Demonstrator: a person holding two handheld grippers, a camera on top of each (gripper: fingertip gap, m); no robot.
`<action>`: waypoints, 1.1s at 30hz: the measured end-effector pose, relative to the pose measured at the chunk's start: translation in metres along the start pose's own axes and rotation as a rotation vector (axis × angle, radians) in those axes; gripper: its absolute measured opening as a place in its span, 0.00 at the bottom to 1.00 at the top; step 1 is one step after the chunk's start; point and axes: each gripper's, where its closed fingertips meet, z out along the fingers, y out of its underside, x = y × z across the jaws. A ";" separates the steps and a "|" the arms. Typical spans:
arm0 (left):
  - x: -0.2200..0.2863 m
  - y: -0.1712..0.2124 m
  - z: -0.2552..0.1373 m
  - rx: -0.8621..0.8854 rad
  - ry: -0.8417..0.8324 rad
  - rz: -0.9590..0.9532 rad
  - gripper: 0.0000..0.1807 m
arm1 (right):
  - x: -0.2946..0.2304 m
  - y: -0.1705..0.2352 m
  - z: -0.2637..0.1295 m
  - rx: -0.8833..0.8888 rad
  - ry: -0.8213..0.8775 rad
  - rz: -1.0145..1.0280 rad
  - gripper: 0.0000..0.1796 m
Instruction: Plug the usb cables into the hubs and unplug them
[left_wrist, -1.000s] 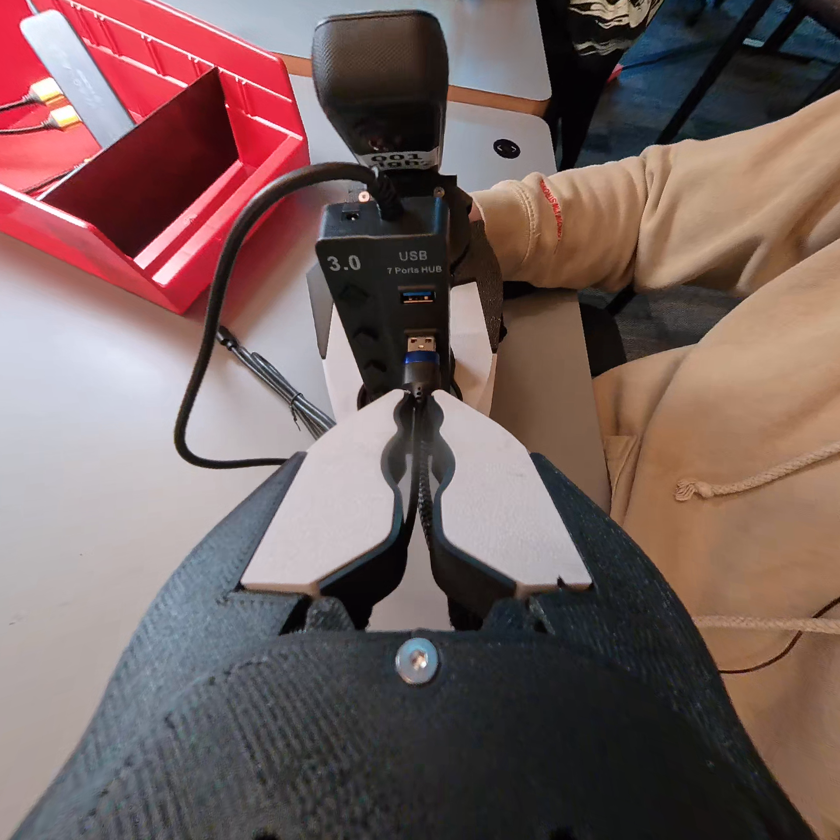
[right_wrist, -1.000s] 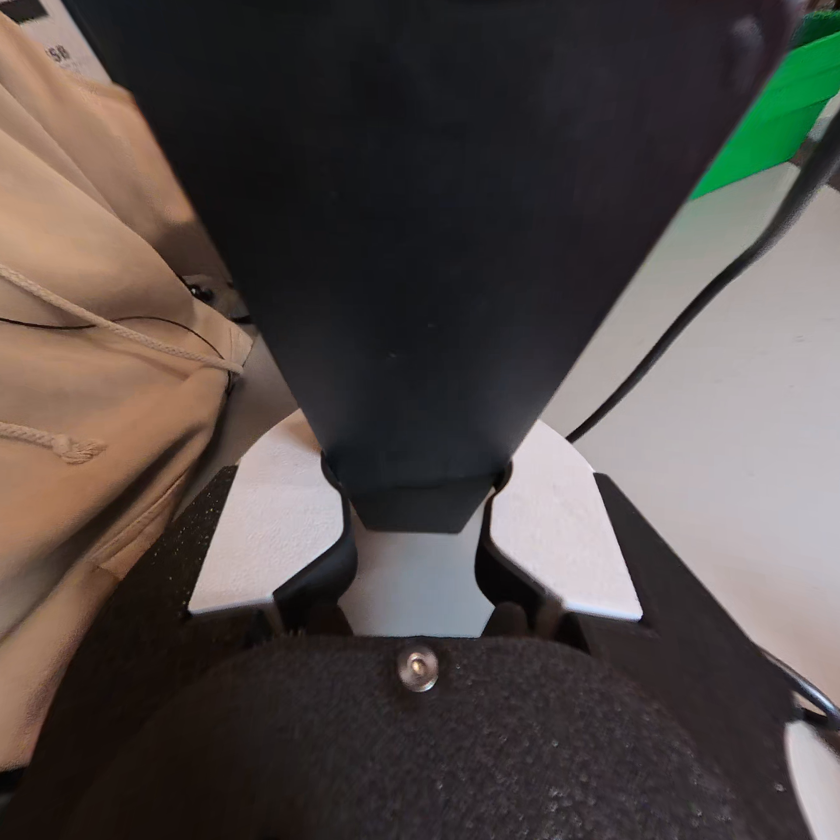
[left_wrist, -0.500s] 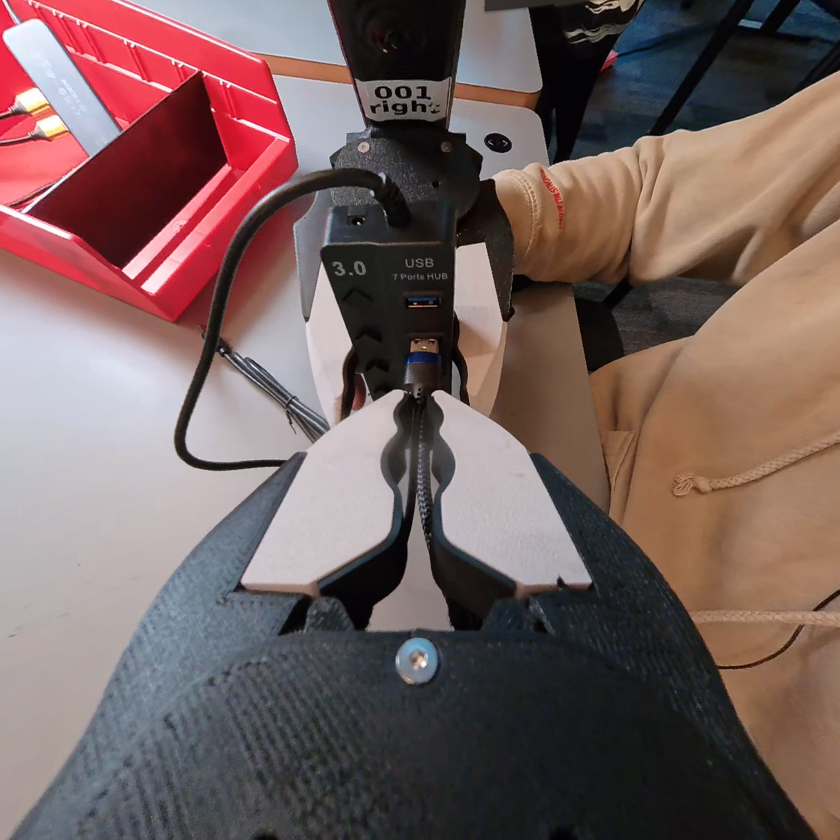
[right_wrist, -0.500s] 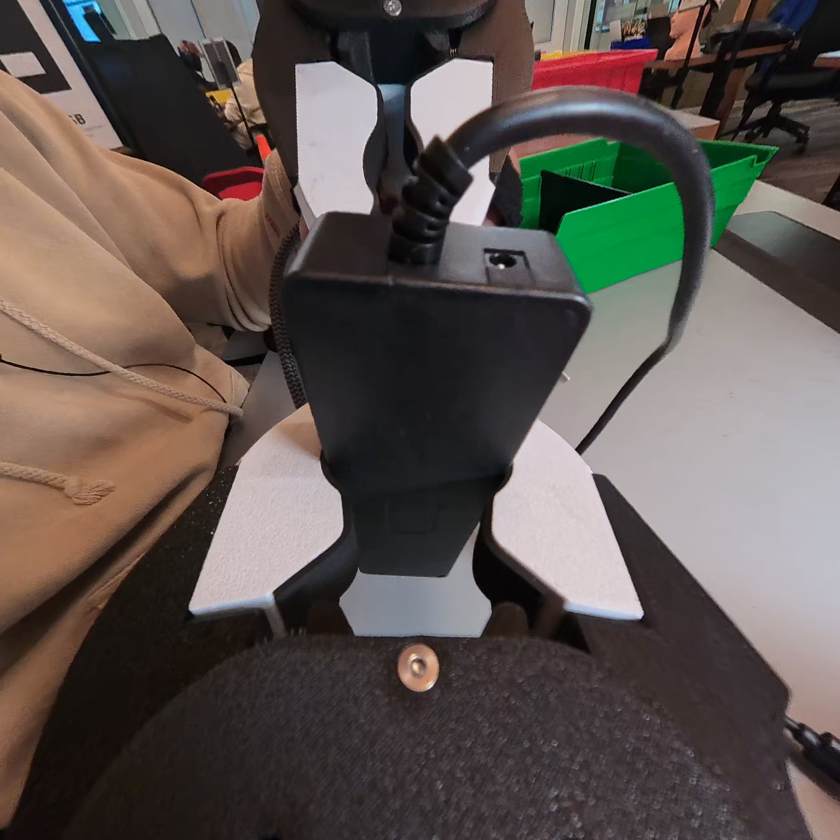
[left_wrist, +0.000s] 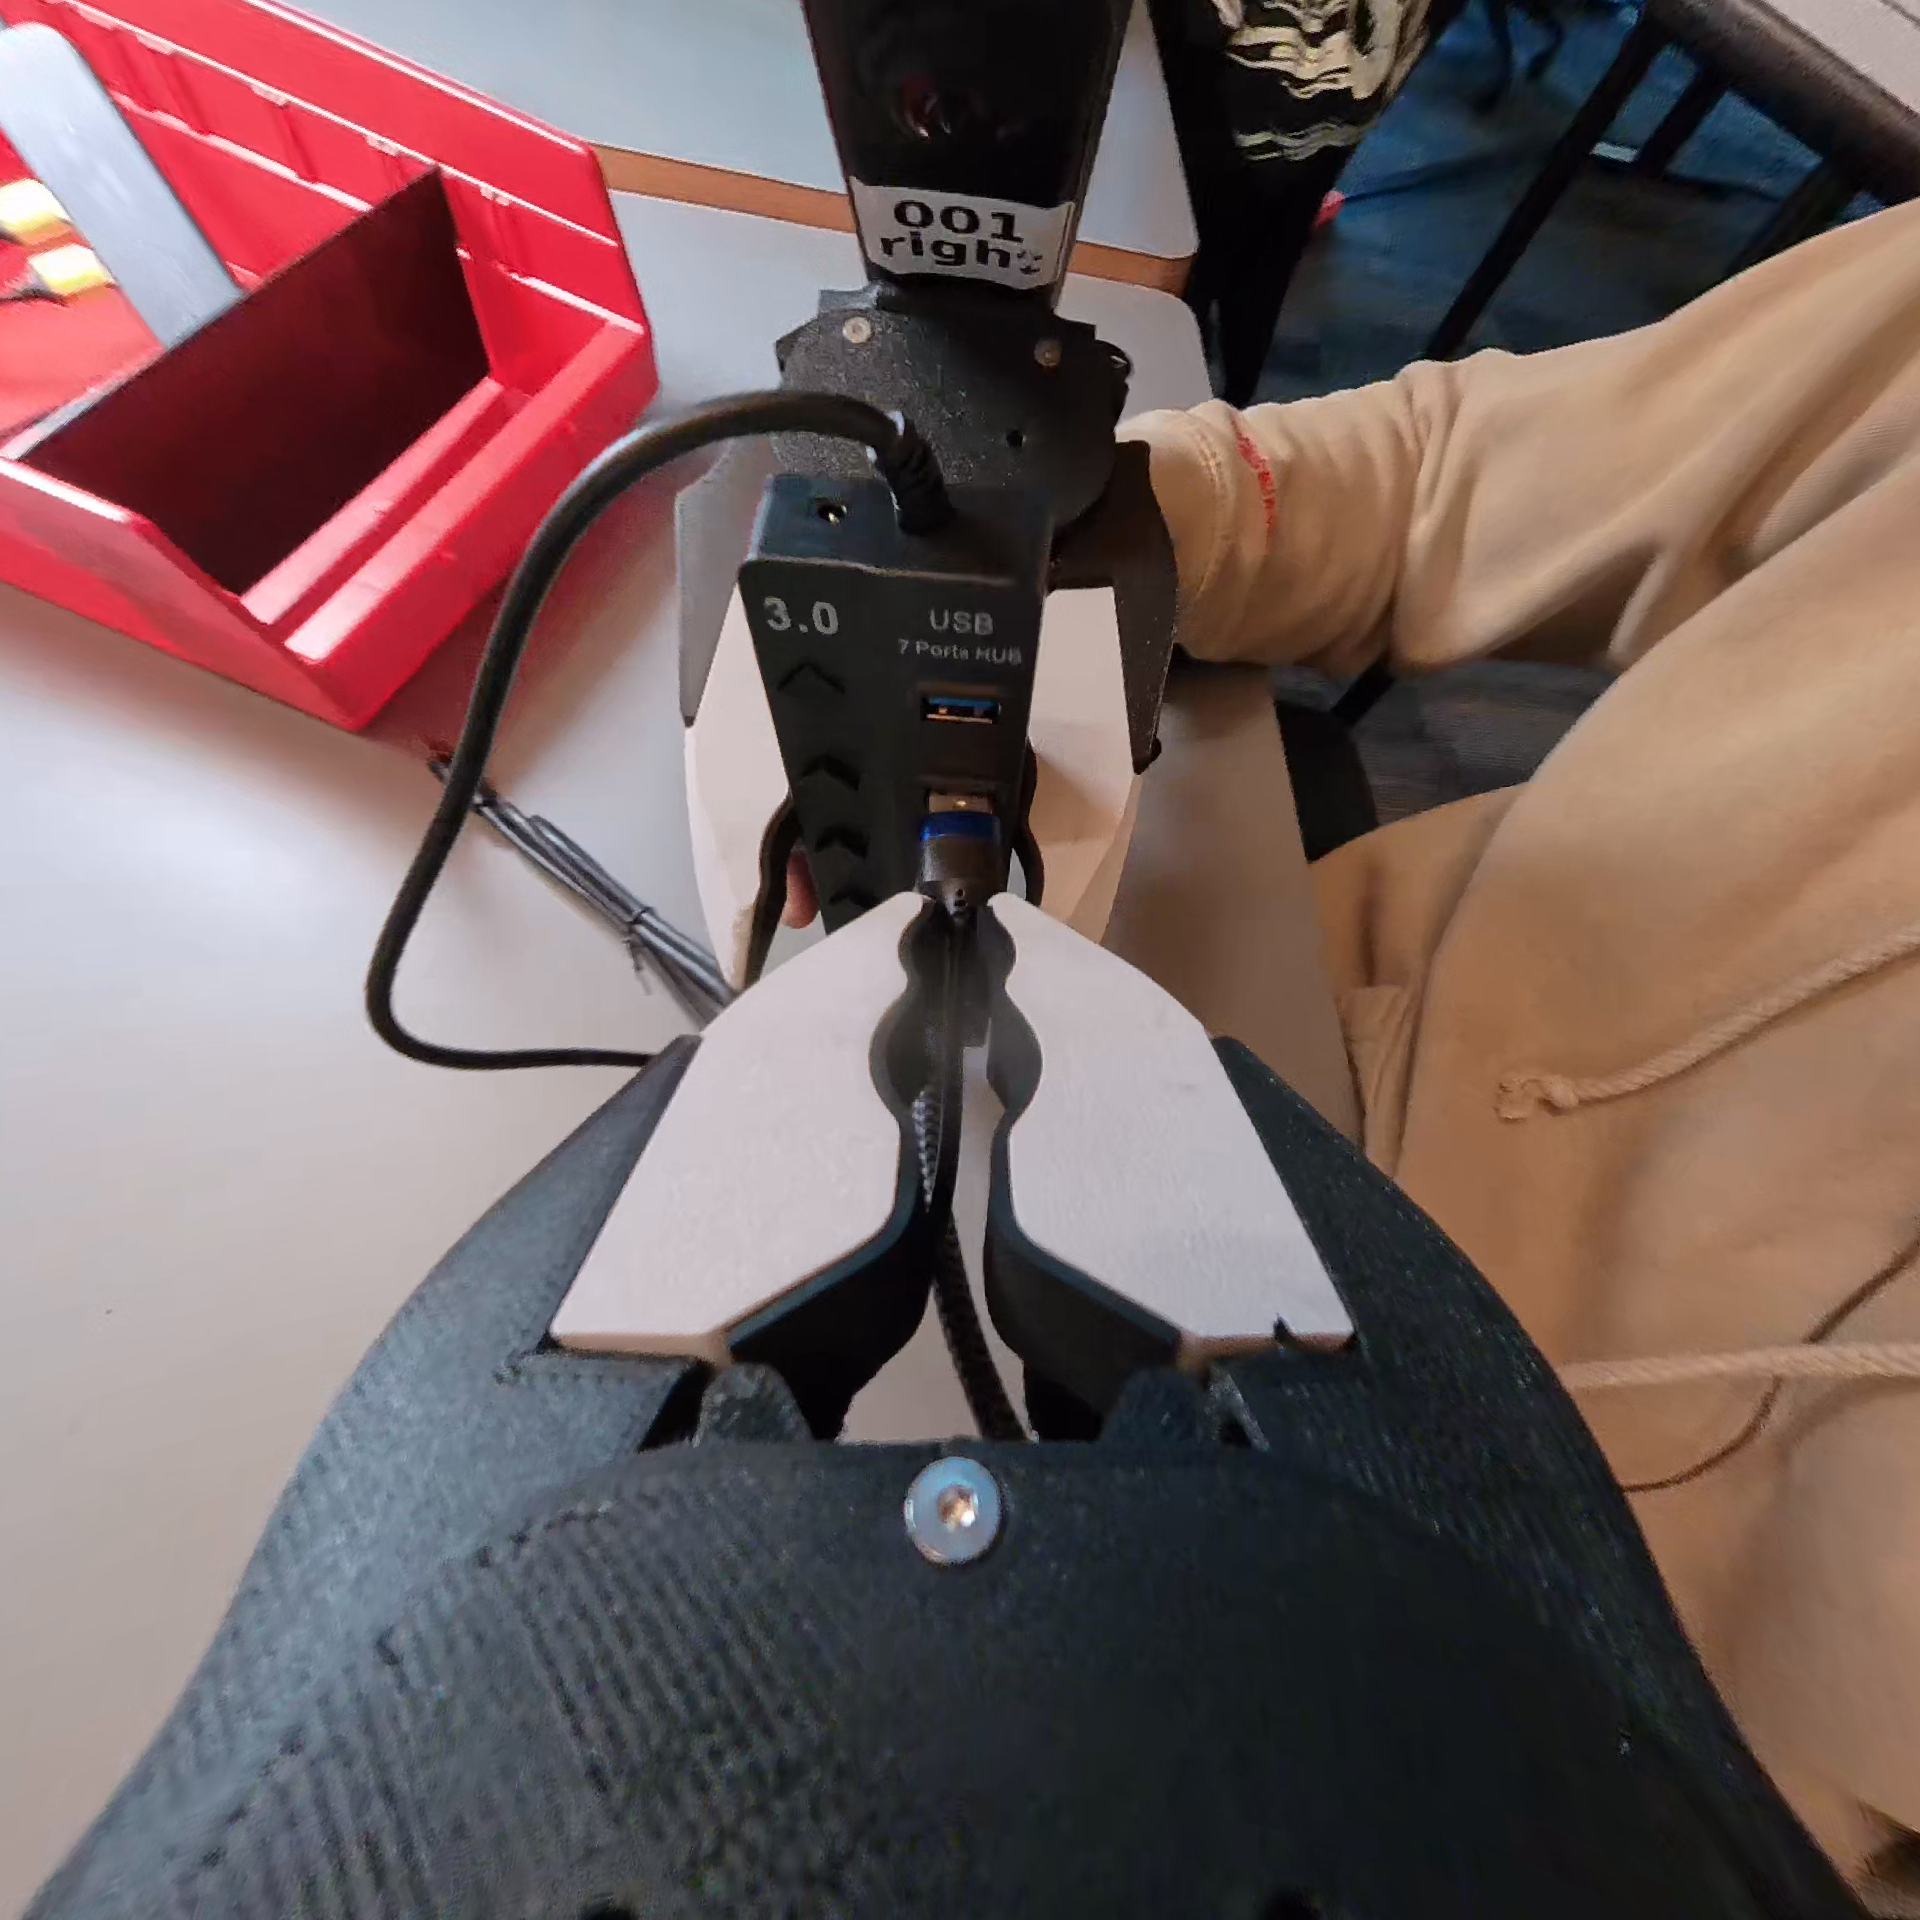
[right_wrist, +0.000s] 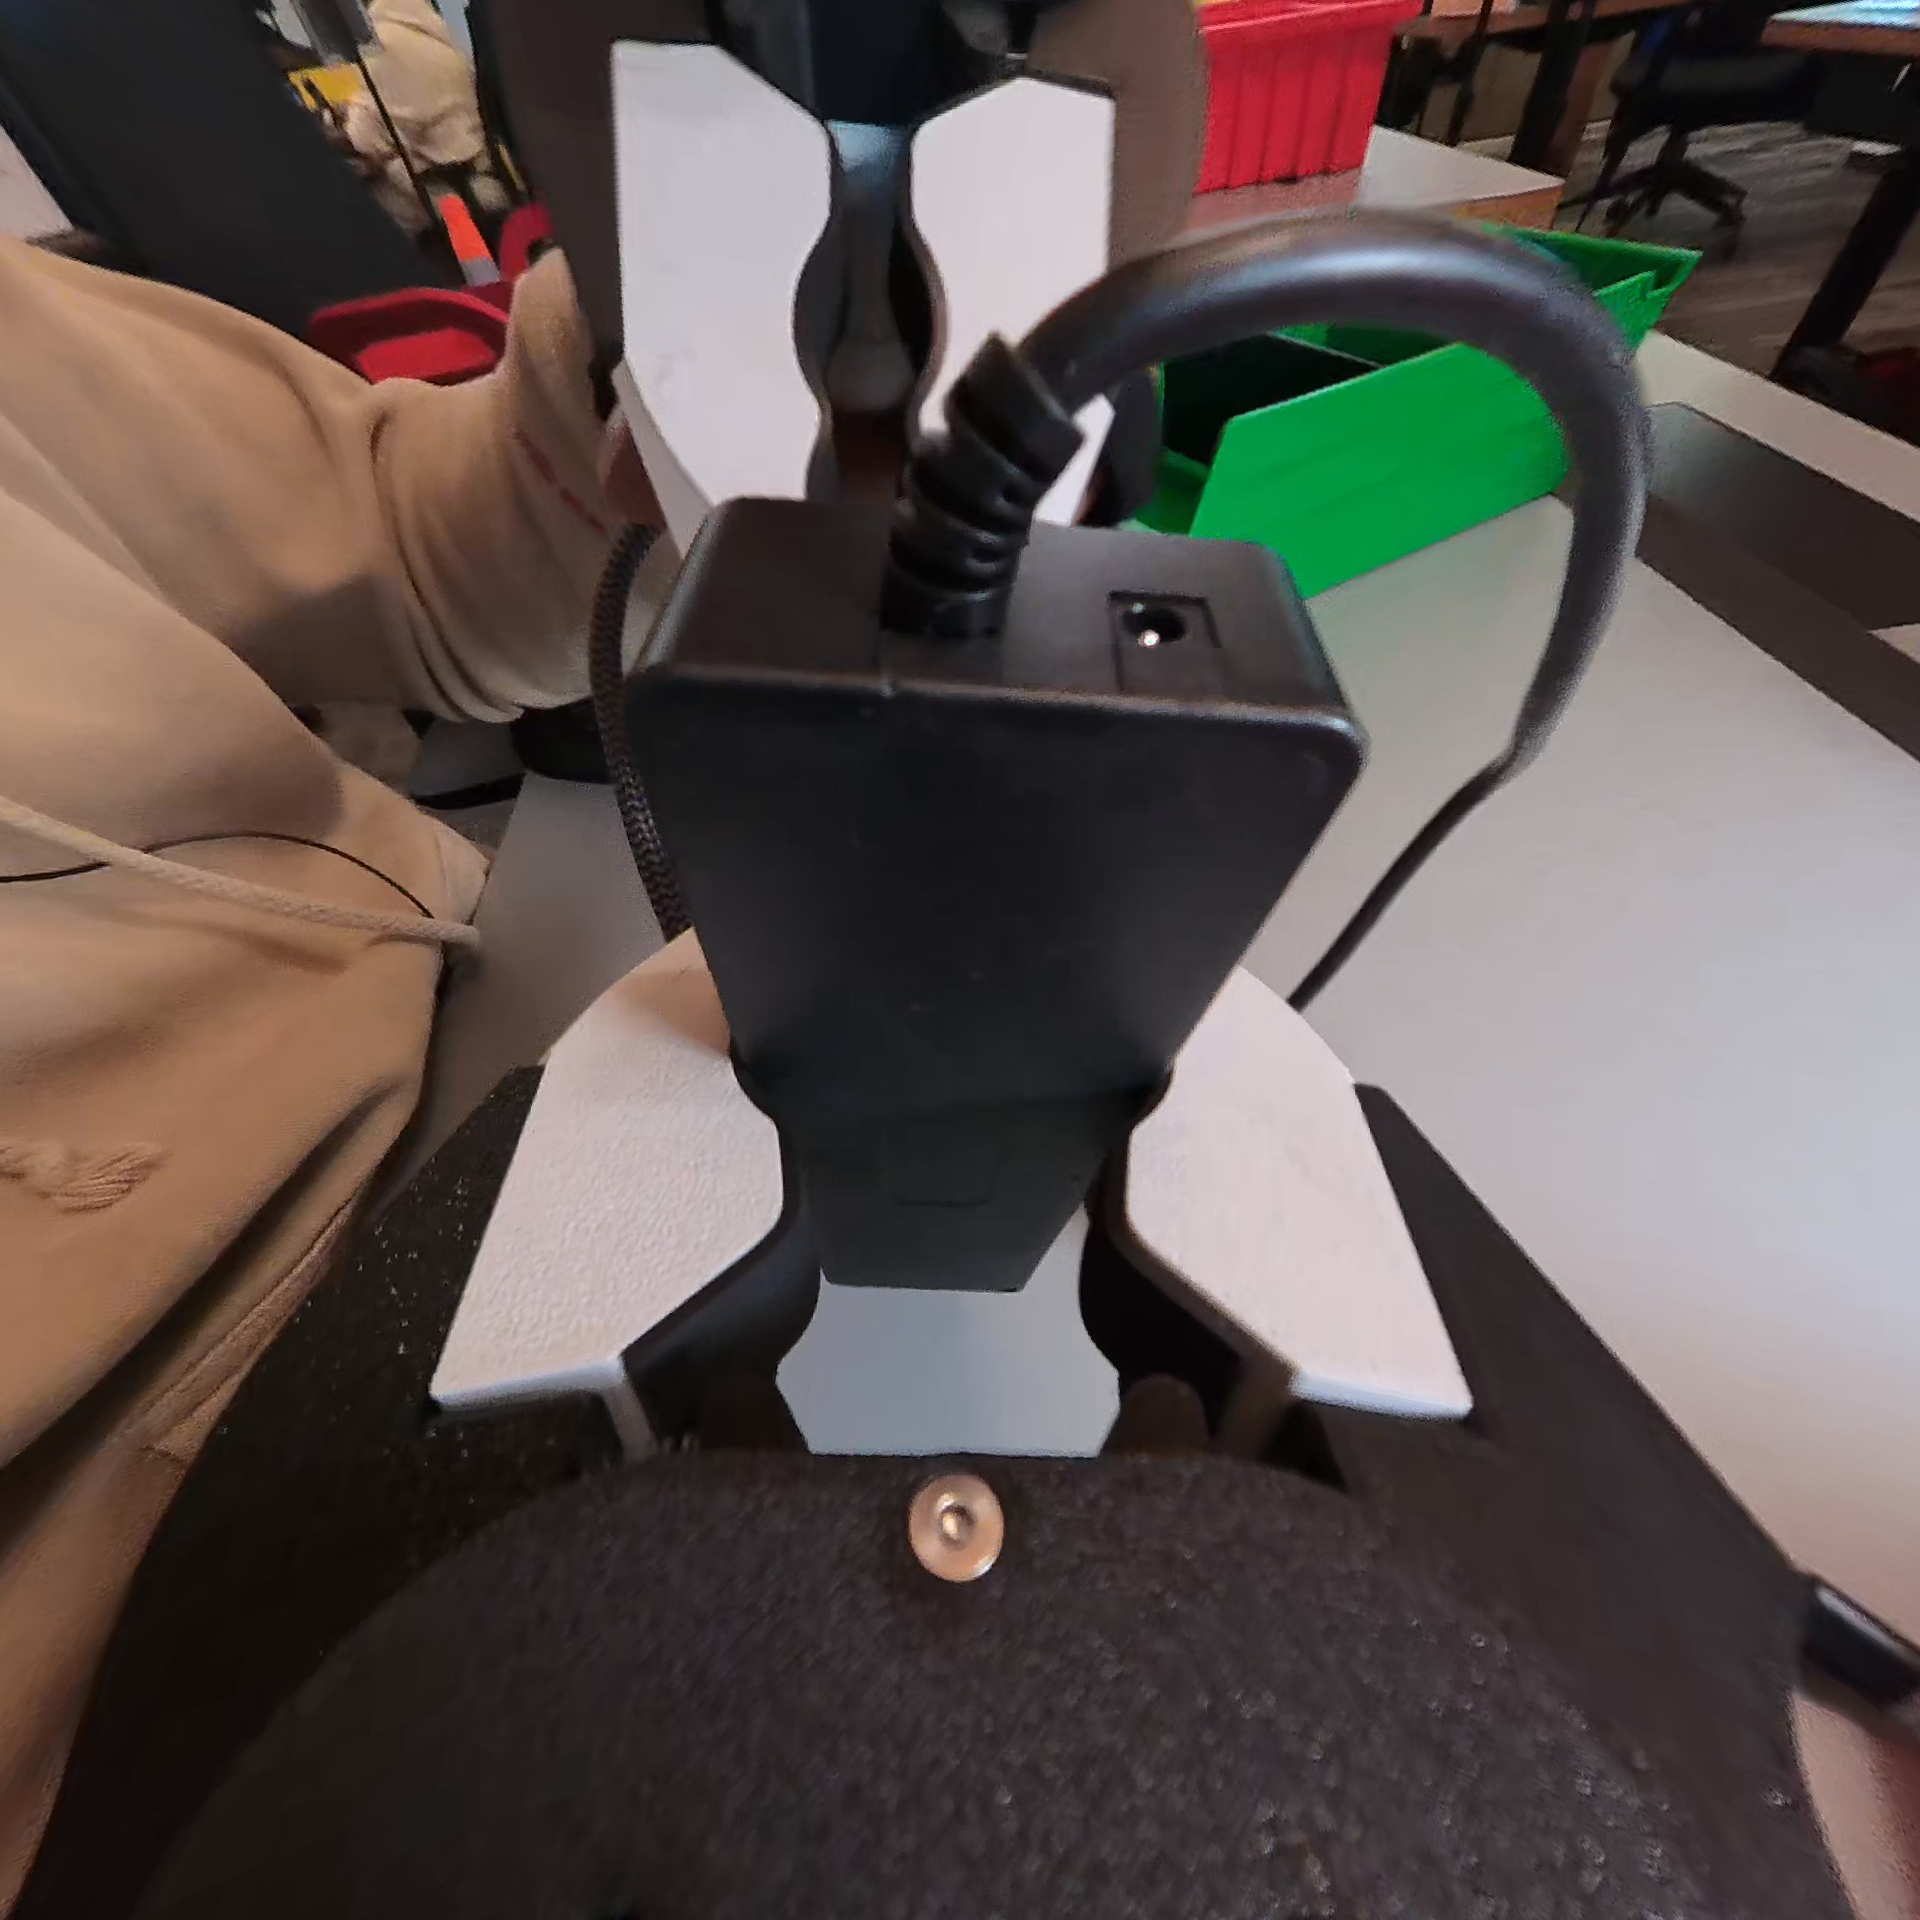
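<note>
A black USB hub (left_wrist: 894, 675) stands upright with its ports facing me in the left wrist view. My right gripper (right_wrist: 956, 997) is shut on its lower end, and I see its plain back (right_wrist: 987, 831) in the right wrist view. My left gripper (left_wrist: 951, 920) is shut on a black braided USB cable (left_wrist: 940, 1143), just behind its blue-ringed plug (left_wrist: 958, 842). The plug's metal tip sits at the hub's second port and part of the metal shows. The port above it (left_wrist: 961, 710) is empty. The left gripper also shows shut beyond the hub in the right wrist view (right_wrist: 868, 312).
The hub's own thick black cable (left_wrist: 436, 779) loops over the white table (left_wrist: 208, 1039). A red bin (left_wrist: 312, 416) stands at the far left and a thin cable bundle (left_wrist: 592, 883) lies near it. A green bin (right_wrist: 1403, 436) stands behind. A beige sleeve (left_wrist: 1455, 520) is on the right.
The right gripper has swung the hub away from its camera, so its top end and cable now show there. The left gripper stays shut on the cable at the second port.
</note>
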 end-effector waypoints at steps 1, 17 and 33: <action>0.002 0.000 0.001 0.003 0.027 -0.009 0.03 | -0.003 -0.001 0.001 0.002 -0.005 -0.008 0.35; -0.010 -0.039 -0.048 0.336 -0.083 0.065 0.09 | 0.003 -0.025 -0.015 0.220 -0.030 0.054 0.35; -0.020 0.061 0.031 0.218 -0.044 -0.047 0.36 | 0.015 -0.060 -0.052 0.631 -0.043 0.098 0.35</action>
